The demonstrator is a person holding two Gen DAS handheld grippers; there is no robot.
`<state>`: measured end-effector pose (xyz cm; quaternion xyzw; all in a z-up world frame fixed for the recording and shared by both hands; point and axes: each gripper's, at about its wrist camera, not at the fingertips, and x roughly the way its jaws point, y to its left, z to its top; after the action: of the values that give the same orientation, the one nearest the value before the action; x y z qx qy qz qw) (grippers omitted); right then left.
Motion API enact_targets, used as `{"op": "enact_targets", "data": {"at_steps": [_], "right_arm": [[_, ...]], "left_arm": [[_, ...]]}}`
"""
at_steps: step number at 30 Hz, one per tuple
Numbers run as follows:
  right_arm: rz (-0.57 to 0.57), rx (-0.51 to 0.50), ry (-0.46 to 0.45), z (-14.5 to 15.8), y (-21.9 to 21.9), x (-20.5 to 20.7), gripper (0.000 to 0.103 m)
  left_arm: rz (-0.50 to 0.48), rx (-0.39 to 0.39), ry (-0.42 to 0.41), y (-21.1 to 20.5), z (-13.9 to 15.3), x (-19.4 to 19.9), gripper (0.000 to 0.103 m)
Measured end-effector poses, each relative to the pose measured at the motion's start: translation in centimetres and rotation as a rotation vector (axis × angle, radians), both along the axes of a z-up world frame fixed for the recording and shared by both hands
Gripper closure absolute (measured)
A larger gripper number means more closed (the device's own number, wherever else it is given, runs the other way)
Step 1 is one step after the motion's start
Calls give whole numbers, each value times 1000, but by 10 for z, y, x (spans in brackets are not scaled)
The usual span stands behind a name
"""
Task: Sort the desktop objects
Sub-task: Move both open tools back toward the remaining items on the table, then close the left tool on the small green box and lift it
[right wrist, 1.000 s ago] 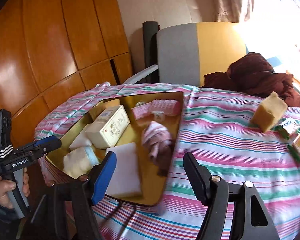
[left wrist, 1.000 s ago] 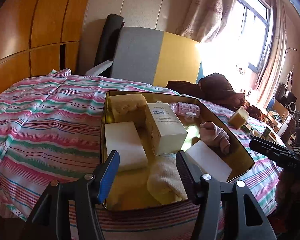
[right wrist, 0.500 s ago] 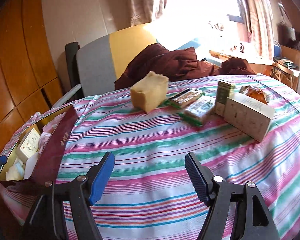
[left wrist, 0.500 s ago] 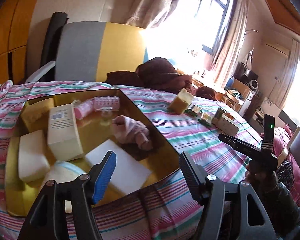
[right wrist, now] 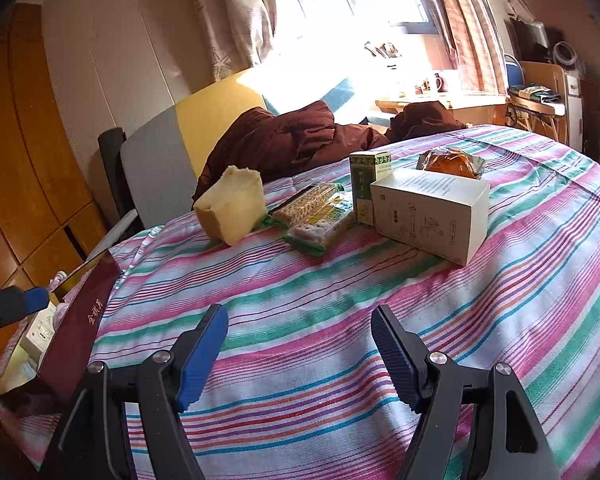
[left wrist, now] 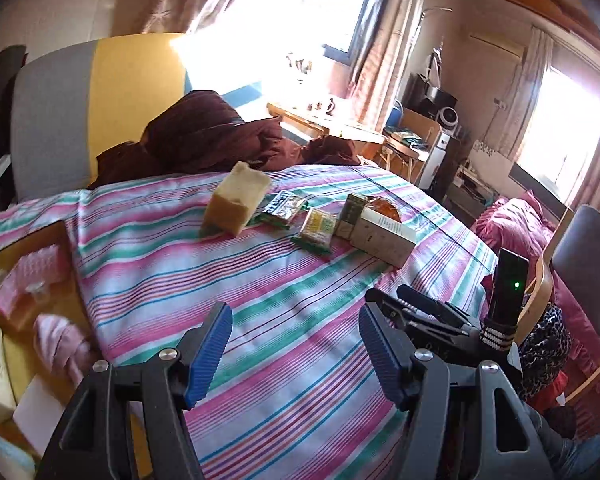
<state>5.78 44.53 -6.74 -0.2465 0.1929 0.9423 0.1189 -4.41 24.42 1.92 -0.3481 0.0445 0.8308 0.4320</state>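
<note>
Here both the left gripper (left wrist: 294, 344) and right gripper (right wrist: 298, 348) gape empty; only the left view shows the box's (left wrist: 60, 264) contents.

Counting across the striped tablecloth (right wrist: 300, 292): one yellow sponge block (right wrist: 230, 204), two green snack packets (right wrist: 320, 220) (left wrist: 283, 207), one tall green carton (right wrist: 367, 184), one white box (right wrist: 430, 212), one orange wrapped snack (right wrist: 450, 163). At the left edge, one gold tin (right wrist: 76, 340).
</note>
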Motion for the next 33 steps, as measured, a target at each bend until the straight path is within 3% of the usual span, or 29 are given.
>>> {"op": "enact_targets", "data": {"at_steps": [9,16,22,33], "right_arm": [[43,-60,60,-10,6,2,26],[68,-187,96,-20,21,4,24],[84,-199,125,-20,21,7,22],[120,-219,141,-21,22,6,17]], "left_arm": [[-108,-75,-5,111,3,-31,36],[-177,-121,-8,183,-3,-56,36],[-220,-188,45,227,-13,-67,36],[-237,-194,37,264,-30,-86,36]]}}
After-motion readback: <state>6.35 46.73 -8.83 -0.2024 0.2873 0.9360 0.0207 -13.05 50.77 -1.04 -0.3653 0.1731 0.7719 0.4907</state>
